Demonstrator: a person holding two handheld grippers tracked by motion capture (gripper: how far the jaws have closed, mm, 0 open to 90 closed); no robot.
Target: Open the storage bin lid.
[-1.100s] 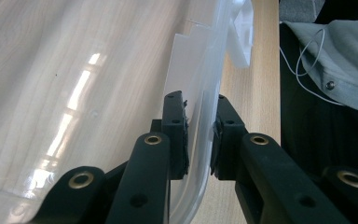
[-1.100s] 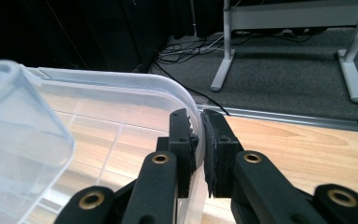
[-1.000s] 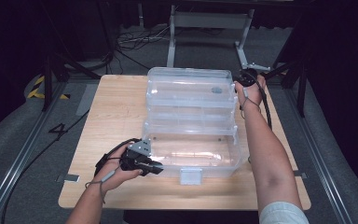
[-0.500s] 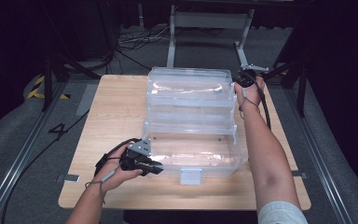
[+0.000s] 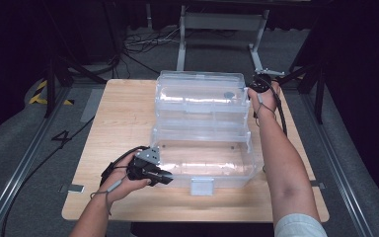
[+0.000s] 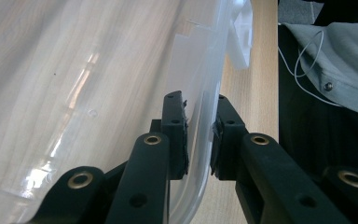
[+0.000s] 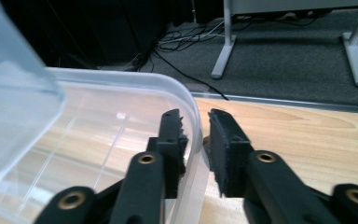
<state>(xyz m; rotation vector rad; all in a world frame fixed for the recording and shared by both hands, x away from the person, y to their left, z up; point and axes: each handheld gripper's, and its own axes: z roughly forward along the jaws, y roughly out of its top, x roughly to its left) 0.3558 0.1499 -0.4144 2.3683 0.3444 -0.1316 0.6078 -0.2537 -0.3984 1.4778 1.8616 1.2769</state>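
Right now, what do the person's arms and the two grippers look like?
Both forearms are bare, with a pale grey short sleeve on the right. The left gripper and right gripper are black, with brass-ringed holes, ribbed pads, a grey three-cornered top plate and a trailing black cable.

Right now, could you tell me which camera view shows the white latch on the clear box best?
The high view: the white latch sits whole at the middle of the clear box's front wall. The left gripper view catches it partly, at the top edge. The right gripper view gives the lid rim.

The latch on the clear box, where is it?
In the high view the latch hangs at the middle of the box's near wall, just right of the left gripper.
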